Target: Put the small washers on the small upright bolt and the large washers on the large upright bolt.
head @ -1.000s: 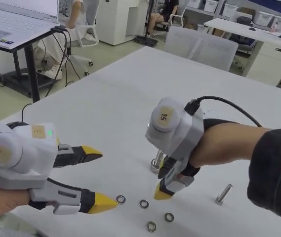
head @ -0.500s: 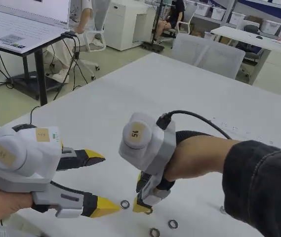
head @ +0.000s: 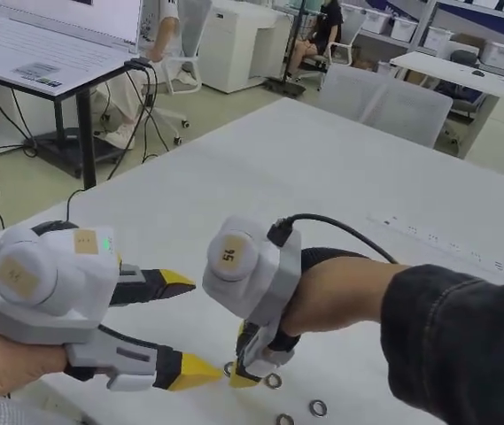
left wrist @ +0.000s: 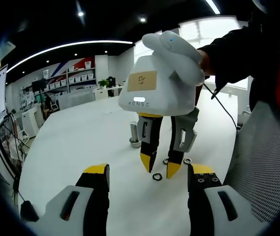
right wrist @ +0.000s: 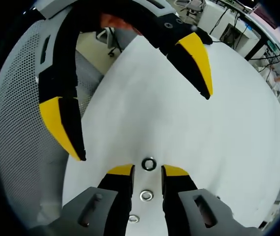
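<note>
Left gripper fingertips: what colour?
Yellow tips on black fingers. The left gripper shows this best in the head view.

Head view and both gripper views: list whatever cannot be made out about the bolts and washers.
- Left gripper view: one silver upright bolt behind the white right gripper; large or small, cannot tell.
- Head view: that gripper and a dark sleeve cover the bolts.
- Head view: silver ring washers too small to size.
- Right gripper view: tongs touching the nearest washer? Unclear.
</note>
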